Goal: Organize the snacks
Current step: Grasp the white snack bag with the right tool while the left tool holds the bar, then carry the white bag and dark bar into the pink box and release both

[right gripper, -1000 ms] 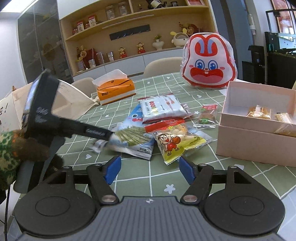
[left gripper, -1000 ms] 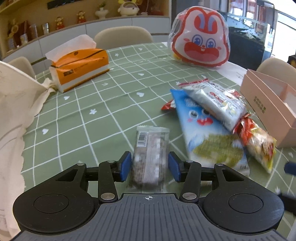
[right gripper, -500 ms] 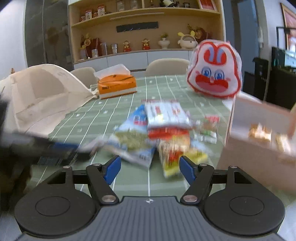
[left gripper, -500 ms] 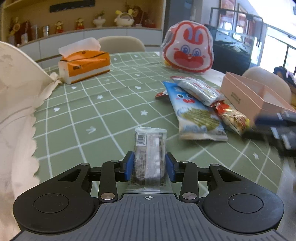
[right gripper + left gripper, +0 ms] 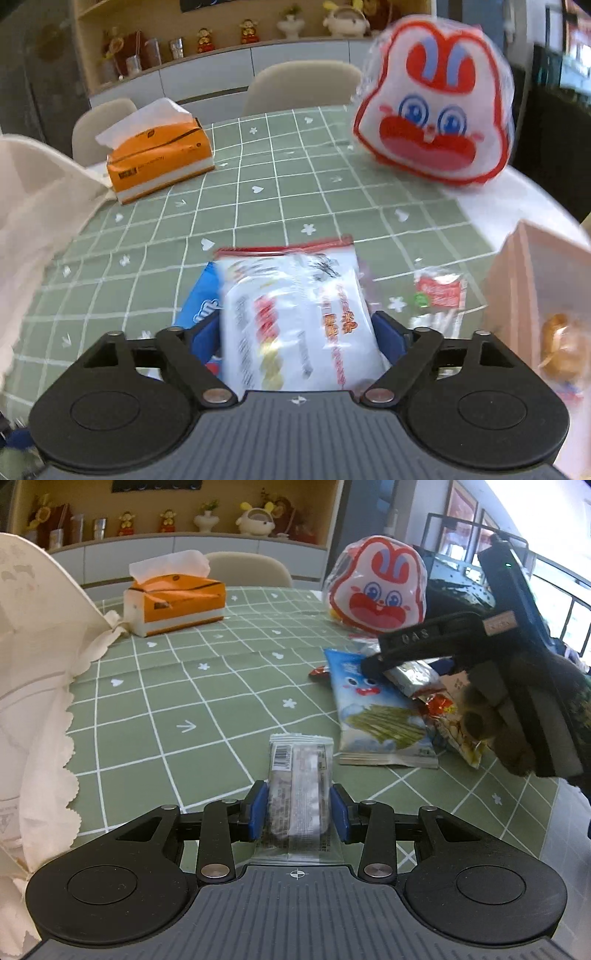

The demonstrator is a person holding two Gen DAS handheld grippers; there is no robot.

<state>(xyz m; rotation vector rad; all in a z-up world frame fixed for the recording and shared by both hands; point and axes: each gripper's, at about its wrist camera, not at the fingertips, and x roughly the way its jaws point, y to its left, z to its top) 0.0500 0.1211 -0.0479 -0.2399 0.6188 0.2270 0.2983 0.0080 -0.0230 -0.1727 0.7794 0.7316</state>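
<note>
A small clear-wrapped snack bar (image 5: 297,775) lies lengthwise between the blue pads of my left gripper (image 5: 298,812), which is shut on it just above the green checked tablecloth (image 5: 184,701). To its right is the snack pile: a blue packet (image 5: 373,709), a silver-white packet (image 5: 413,675) and a red-yellow packet (image 5: 454,731). My right gripper (image 5: 373,664) reaches over that pile. In the right wrist view its jaws are opening. The white packet (image 5: 299,317) sits between the fingers of the right gripper (image 5: 297,332), blurred, with the pads beside it.
A pink open box (image 5: 517,295) with pastries stands at the right. A rabbit-face bag (image 5: 376,587) and an orange tissue box (image 5: 173,602) stand at the back. A white paper bag (image 5: 33,664) fills the left side. A small red-green snack (image 5: 439,295) lies by the box.
My left gripper closed on the snack bar and drew back a little. My right gripper swept forward over the pile, its jaws widened, and the white packet now lies between its fingers.
</note>
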